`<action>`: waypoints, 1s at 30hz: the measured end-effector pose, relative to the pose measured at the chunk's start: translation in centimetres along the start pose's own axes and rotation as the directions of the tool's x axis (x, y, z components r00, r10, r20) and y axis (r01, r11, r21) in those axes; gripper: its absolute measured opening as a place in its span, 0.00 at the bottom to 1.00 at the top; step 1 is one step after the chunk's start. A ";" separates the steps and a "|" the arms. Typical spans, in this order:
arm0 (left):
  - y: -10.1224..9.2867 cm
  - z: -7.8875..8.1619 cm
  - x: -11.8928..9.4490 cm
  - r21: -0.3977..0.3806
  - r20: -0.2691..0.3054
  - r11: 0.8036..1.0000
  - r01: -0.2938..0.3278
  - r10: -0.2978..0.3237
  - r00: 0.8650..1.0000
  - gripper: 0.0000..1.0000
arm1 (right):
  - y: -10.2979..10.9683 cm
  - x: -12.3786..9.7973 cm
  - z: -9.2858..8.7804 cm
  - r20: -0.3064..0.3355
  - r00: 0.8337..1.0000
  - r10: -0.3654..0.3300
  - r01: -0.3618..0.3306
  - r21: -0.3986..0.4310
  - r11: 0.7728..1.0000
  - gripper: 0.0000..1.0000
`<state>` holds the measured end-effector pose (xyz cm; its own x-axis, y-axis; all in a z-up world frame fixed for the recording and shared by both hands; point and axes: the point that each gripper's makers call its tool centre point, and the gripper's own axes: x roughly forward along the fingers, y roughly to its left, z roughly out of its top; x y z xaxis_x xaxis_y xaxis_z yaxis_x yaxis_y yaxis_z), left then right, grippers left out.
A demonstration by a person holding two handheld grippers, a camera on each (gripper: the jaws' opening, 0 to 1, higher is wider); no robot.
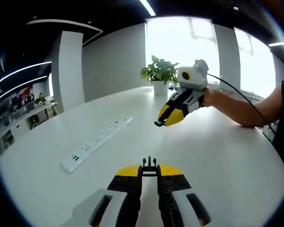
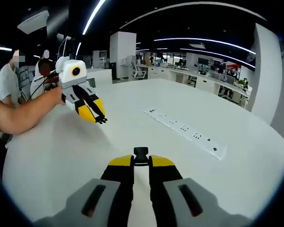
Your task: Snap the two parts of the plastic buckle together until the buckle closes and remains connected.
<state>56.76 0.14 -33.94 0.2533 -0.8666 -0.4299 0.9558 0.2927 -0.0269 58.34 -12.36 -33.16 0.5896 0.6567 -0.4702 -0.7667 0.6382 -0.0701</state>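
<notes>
My left gripper (image 1: 149, 172) is shut on a small black pronged buckle part (image 1: 149, 164) that sticks out past its yellow tips, above the white table (image 1: 217, 156). The same gripper (image 2: 98, 116) and its pronged part (image 2: 102, 120) appear at the upper left in the right gripper view. My right gripper (image 2: 141, 163) is shut on the other black buckle part (image 2: 141, 152). Seen in the left gripper view, that gripper (image 1: 166, 119) hangs above the table with its black part (image 1: 158, 124) at its tip. The two parts are well apart and point roughly toward each other.
A long white power strip (image 1: 94, 144) (image 2: 184, 128) lies flat on the table. A potted plant (image 1: 160, 73) stands at the far edge near a window. A person's forearm (image 1: 246, 109) (image 2: 19, 111) reaches in behind each gripper. Bystanders (image 2: 4, 80) and office desks stand beyond the table.
</notes>
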 end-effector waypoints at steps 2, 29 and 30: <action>-0.2 -0.1 -0.1 0.000 0.000 1.000 -0.001 0.001 1.000 0.09 | 0.1 -0.1 -0.1 -0.004 1.000 -0.003 0.003 -0.004 1.000 0.10; -2.0 -0.5 -1.0 0.007 -0.001 1.000 0.004 -0.004 1.000 0.09 | 2.1 -0.8 -0.5 -0.007 1.000 -0.006 0.006 -0.013 1.000 0.10; -2.2 -0.5 -1.0 0.009 -0.001 1.000 0.004 -0.004 1.000 0.09 | 2.2 -0.8 -0.6 -0.005 1.000 -0.004 0.004 -0.012 1.000 0.10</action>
<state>54.32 0.59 -33.91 0.2491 -0.8676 -0.4304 0.9582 0.2854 -0.0207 55.99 -11.72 -33.42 0.5912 0.6522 -0.4744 -0.7676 0.6356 -0.0826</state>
